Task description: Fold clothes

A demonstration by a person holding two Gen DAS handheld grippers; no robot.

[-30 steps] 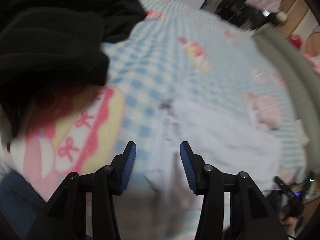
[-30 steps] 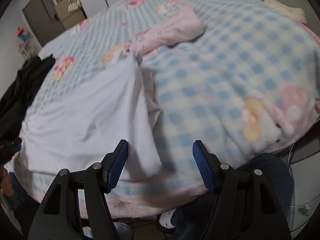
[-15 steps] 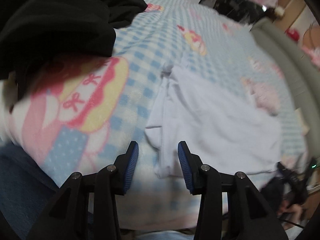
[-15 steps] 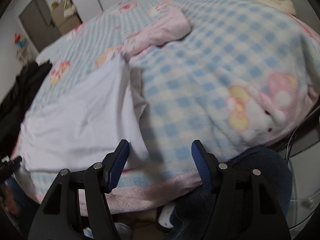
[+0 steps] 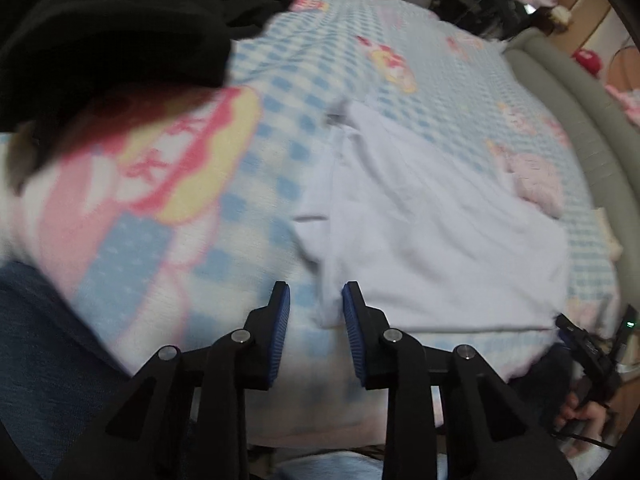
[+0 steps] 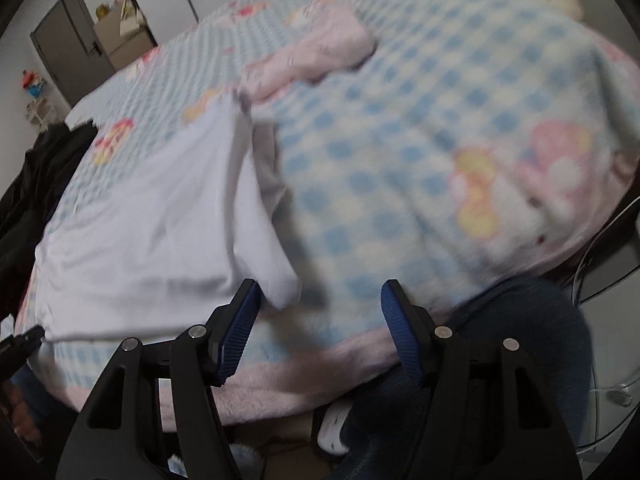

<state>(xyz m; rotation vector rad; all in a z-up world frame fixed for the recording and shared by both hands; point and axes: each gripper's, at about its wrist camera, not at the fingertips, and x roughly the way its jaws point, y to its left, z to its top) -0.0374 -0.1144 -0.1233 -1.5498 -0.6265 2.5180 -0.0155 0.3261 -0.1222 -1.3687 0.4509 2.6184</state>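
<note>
Compared with half a second ago, the left gripper [image 5: 316, 300] is standing a little more to the left of the white garment [image 5: 432, 232], so the garment's near left corner is now lying just ahead of its right fingertip and not between the two; the gap between its blue pads is looking slightly narrower than one second ago. The right gripper [image 6: 320, 296] is keeping almost the same place, and the garment's near right corner is staying just beside its left pad. The white garment [image 6: 152, 208] is lying spread and mostly flat on the blue checked blanket [image 6: 400, 168], near the front edge of the bed, with both side parts folded inward, so that a long fold is running down each side and some soft wrinkles are showing in the middle. The left gripper's jaws are standing partly open and are holding nothing. The right gripper's jaws are standing wide open and are also empty, above the blanket edge. A pink garment [image 6: 316, 56] is lying farther on the blanket, behind the white one, and a pile of black clothes [image 5: 112, 28] is resting at the far left.
</note>
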